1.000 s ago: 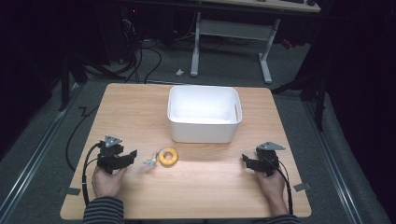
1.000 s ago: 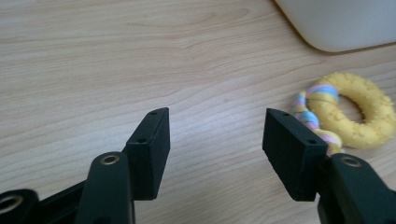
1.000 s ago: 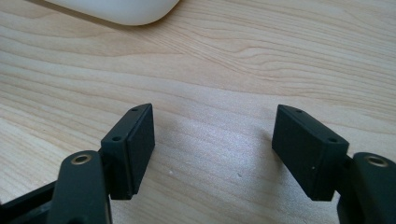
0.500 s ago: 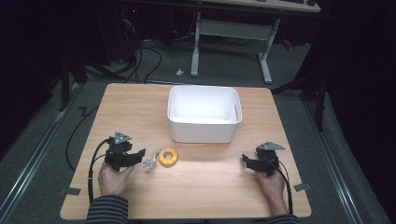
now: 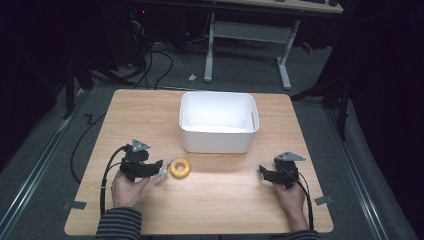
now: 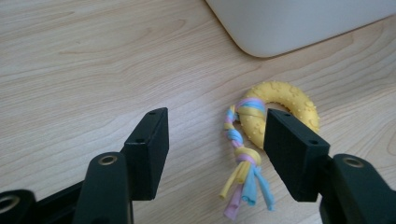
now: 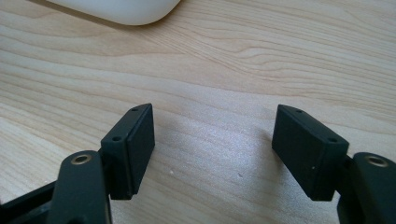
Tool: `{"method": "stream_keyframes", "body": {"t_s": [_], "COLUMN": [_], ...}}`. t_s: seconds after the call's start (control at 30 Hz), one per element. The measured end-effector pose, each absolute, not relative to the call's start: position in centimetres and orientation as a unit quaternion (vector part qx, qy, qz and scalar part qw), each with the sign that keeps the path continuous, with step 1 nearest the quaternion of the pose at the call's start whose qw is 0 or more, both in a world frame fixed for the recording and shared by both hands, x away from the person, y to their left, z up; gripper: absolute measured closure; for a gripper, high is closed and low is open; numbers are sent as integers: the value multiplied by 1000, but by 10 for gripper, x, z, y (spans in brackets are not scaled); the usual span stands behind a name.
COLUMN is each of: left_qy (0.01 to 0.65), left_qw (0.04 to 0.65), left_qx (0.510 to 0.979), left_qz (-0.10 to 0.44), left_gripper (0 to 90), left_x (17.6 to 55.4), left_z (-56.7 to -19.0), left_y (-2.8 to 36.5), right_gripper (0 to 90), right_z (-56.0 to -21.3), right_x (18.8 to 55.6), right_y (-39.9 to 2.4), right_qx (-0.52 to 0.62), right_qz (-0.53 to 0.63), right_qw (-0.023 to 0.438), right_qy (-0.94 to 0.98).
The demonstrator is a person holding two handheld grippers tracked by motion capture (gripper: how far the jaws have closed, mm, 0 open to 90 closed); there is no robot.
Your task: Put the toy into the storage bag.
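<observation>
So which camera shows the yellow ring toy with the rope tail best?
The left gripper view: the ring toy is close up, its bumps and braided pastel tail clear between the open left claw. The high view shows it small, in front of the white bin. The right gripper view looks at bare table.

We see the table (image 5: 150, 120) brightly lit from above, dark surroundings; gripper views sharp, soft shadows, no glare.

Yellow nubbed ring toy (image 6: 280, 109), pastel braided rope (image 6: 243, 175), white bin (image 5: 218, 121)
</observation>
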State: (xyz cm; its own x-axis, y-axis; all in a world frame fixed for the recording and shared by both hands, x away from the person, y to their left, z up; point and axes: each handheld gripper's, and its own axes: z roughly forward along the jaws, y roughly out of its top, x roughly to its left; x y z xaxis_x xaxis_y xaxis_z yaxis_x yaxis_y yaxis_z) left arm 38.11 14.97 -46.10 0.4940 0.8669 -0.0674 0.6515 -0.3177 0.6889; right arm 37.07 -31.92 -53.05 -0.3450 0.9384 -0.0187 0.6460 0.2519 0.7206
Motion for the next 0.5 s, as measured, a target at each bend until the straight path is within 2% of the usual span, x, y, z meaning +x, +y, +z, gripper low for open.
{"method": "stream_keyframes", "body": {"t_s": [0.5], "left_qy": [456], "left_qw": [317], "left_qx": [818], "left_qz": [150], "left_gripper": [404], "left_x": [388], "left_z": [-459], "left_y": [127], "right_gripper": [303], "right_z": [-531], "right_x": [371], "right_y": [-319], "right_qx": [523], "right_qz": [316], "right_qw": [231], "right_qy": [757]}}
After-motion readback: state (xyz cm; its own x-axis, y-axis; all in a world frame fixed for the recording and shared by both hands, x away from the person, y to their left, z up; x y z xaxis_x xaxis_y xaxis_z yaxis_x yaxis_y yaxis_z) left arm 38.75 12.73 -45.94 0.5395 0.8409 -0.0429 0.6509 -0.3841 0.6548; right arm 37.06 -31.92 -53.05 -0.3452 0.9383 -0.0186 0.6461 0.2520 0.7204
